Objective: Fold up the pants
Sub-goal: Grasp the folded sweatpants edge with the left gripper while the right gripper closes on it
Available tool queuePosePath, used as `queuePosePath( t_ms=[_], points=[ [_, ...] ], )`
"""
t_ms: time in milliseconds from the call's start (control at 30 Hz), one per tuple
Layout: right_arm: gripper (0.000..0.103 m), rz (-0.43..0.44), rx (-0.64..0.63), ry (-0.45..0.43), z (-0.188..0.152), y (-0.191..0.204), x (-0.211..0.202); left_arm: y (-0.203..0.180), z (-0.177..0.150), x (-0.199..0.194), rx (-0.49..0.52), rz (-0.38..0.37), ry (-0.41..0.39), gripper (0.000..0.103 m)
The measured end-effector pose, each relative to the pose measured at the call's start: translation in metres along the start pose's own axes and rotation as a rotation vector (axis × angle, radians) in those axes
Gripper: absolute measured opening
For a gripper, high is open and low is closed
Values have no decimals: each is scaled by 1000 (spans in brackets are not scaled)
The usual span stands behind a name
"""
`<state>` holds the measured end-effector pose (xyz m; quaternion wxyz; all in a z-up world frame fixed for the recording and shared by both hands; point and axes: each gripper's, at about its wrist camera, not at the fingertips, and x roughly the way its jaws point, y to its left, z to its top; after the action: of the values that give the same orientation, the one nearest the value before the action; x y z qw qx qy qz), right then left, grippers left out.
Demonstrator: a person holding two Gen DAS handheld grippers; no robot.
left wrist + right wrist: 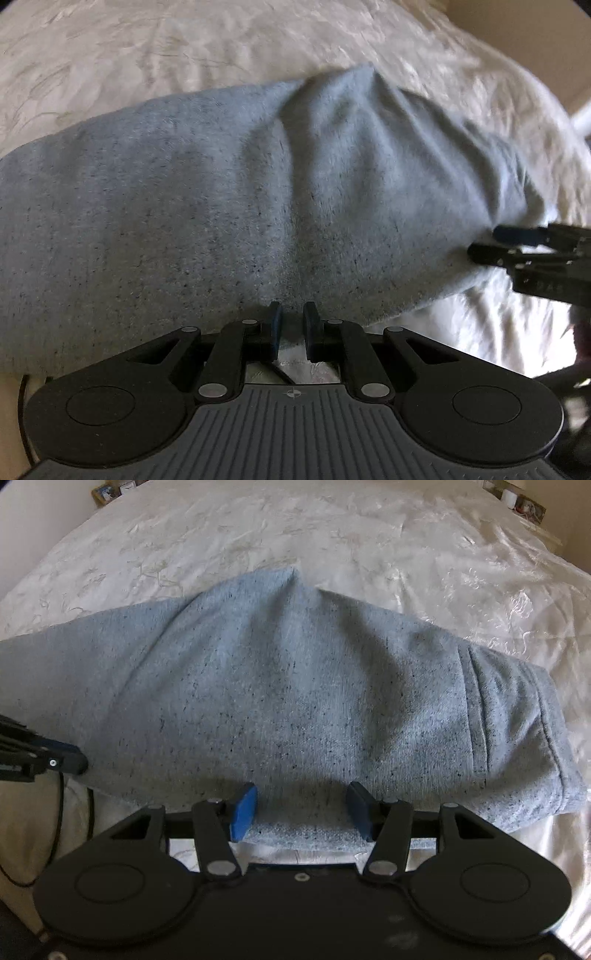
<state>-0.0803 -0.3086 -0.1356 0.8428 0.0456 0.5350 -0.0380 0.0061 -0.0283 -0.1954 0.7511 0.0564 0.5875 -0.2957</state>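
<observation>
The grey pants (295, 701) lay bunched across a bed (332, 535) covered with a shiny cream bedspread, their near edge at both grippers. The left gripper (293, 325) had its jaws nearly together, pinching the near edge of the fabric. The right gripper (301, 812) stood about half open with the pants' hem lying between its blue pads (243, 812); whether the pads pressed on the cloth could not be told.
</observation>
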Motion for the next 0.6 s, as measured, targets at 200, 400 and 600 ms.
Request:
queuePosePath(
  t_ms=[200, 400, 600],
  points=[
    [59, -9, 9, -65, 24, 13, -21, 43, 1, -42, -111, -97, -145, 67],
    [61, 64, 5, -104, 46, 63, -35, 119, -23, -87, -314, -16, -255, 77],
    [63, 144, -45, -78, 48, 131, -35, 205, -63, -122, -508, 108, -290, 77]
  ],
)
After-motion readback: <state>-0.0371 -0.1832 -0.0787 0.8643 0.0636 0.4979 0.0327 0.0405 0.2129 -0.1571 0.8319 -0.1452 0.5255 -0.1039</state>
